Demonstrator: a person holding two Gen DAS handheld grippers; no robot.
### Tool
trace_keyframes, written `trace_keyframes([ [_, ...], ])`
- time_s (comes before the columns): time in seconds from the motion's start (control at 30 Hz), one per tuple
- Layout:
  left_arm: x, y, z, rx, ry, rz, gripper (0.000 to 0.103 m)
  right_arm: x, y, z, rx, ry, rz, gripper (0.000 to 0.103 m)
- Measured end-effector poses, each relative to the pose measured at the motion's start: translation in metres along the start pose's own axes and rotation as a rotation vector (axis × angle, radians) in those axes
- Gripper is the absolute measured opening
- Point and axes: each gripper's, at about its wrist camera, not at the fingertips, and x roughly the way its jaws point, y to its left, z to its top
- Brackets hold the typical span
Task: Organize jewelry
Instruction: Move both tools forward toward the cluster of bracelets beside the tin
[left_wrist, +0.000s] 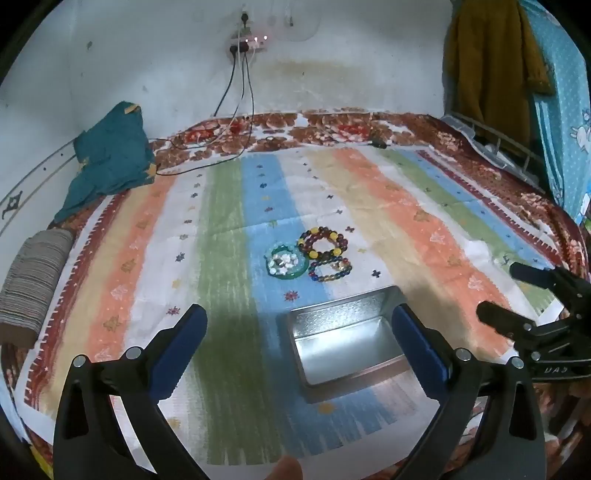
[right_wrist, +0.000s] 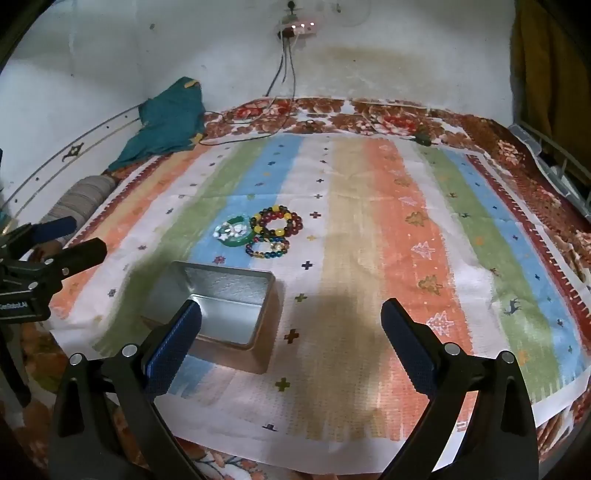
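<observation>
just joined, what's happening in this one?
A person holds a gripper in each hand over a striped cloth on a bed. The left gripper and the right gripper both have their jaws wide open with nothing held. An open metal tin sits on the cloth, and it looks empty. Just beyond it three pieces lie bunched together: a green bangle, a dark beaded bracelet and a smaller blue beaded bracelet. Nothing has gone into the tin yet.

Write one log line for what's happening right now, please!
left gripper: open | right gripper: open | bracelets: on cloth | tin: empty
</observation>
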Motion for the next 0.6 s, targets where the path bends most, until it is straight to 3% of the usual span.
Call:
trace_keyframes([
  [0.17, 0.007, 0.025, 0.001, -0.074, 0.016, -0.003, 0.097, -0.001, 0.001, -0.001, -0.004, 0.018, -0.028, 0.099],
  [0.6, 0.011, 0.012, -0.004, -0.043, 0.053, -0.01, 0.097, -0.004, -0.003, 0.002, 0.008, -0.014, -0.007, 0.099],
])
